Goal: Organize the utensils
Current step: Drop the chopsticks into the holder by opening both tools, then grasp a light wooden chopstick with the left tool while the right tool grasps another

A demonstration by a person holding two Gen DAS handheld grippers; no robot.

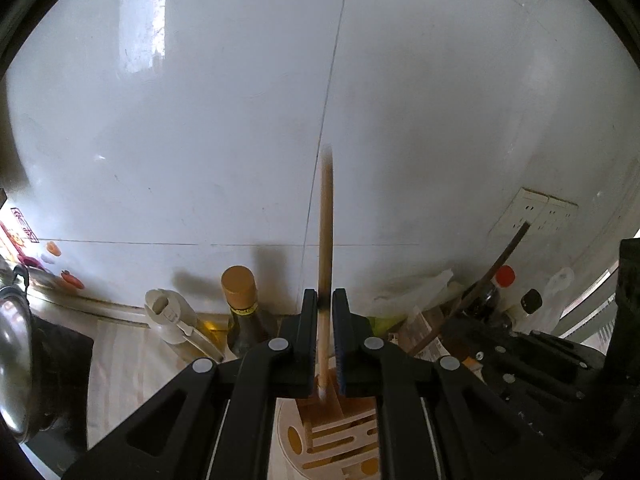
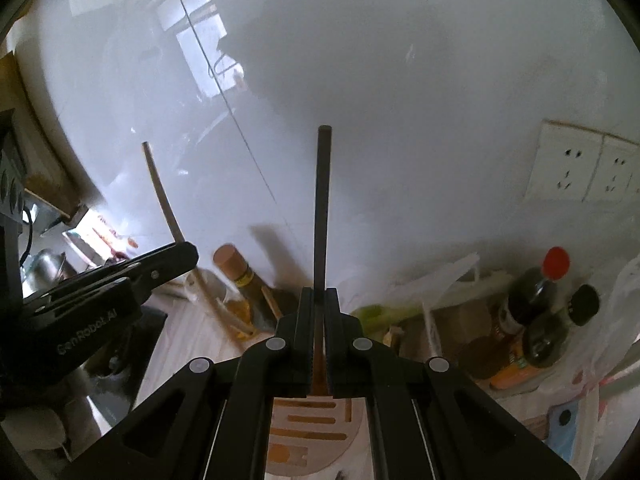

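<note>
My left gripper (image 1: 325, 300) pinches a light wooden chopstick (image 1: 326, 220) that points up. My right gripper (image 2: 319, 300) pinches a dark chopstick (image 2: 322, 208) the same way. Both hang over the slotted wooden holder (image 2: 308, 436) on the surface (image 2: 192, 344).

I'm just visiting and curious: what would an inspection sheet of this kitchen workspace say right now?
Surface: pale counter, crowded at the back.
Job's things: light wooden chopstick; dark chopstick; slotted wooden holder below both.
Clutter: corked bottle, red-capped sauce bottle, plastic bags, metal pot.
Grippers: left gripper shut on the light chopstick; right gripper shut on the dark one.
Cables: dark cord by the wall sockets.
Surroundings: glossy white wall tiles.
</note>
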